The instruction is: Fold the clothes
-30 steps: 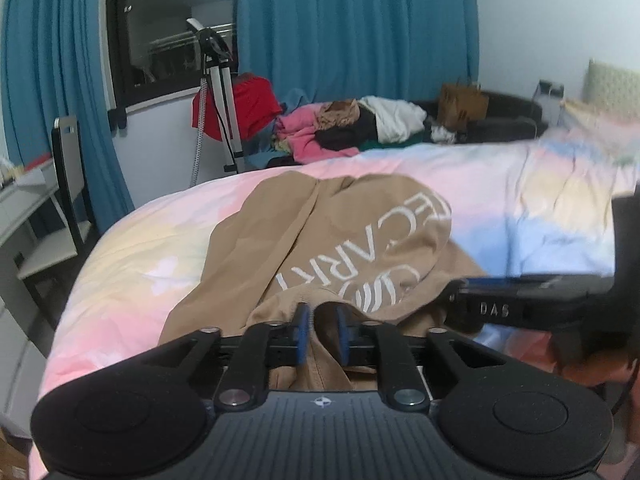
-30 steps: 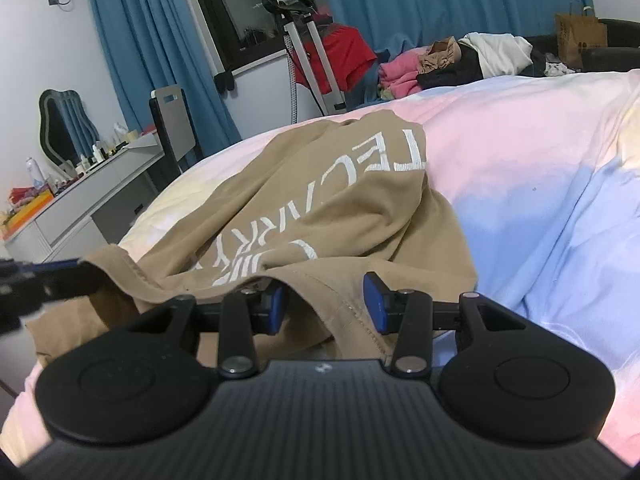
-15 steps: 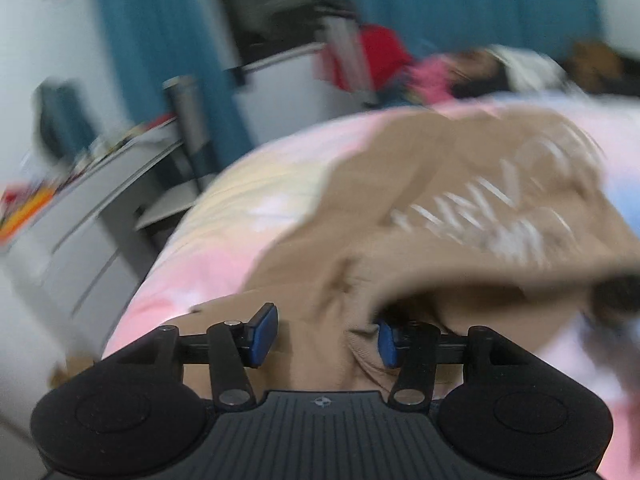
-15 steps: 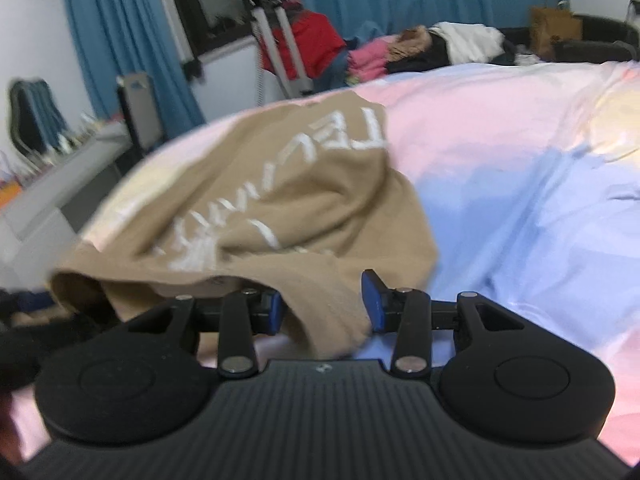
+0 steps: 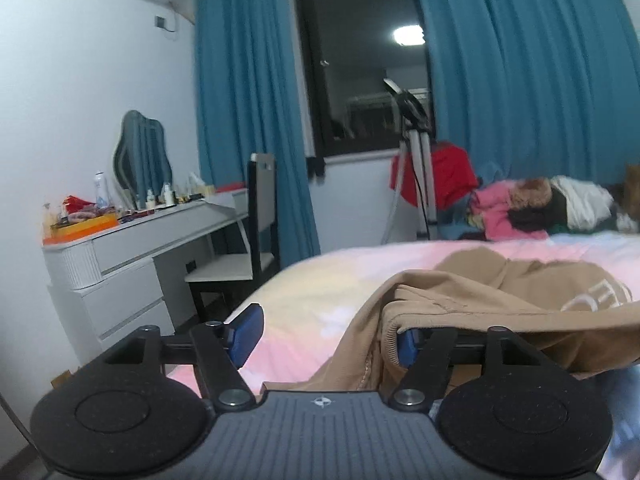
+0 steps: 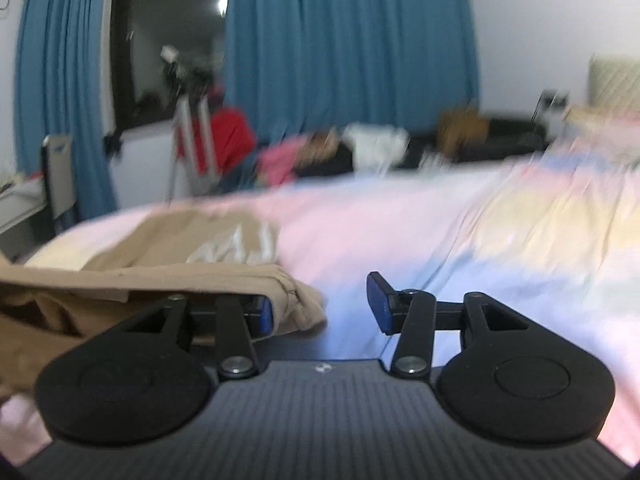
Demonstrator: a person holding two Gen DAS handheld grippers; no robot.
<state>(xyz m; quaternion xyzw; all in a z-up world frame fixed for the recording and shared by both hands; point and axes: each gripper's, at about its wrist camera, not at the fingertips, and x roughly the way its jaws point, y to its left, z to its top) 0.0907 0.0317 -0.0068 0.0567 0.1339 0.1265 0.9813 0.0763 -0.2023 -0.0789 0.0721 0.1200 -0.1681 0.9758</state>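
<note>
Teal curtains hang either side of a dark window at the far wall, and a white dressing counter crowded with bottles stands to the left with a chair pushed under it. Nearer, a bed under a pastel pink, yellow and blue cover fills the lower room, with a heap of mixed clothes beyond its far edge beside a tripod. On the bed lies the tan shirt with white lettering, bunched near the corner closest to the counter. Its hem drapes over the right finger of the left hand-held gripper, whose jaws stand wide apart, clamping nothing. At the shirt's other end, cloth lies over the left finger of the right hand-held gripper, also spread wide and released. The right wrist view is motion-blurred.
</note>
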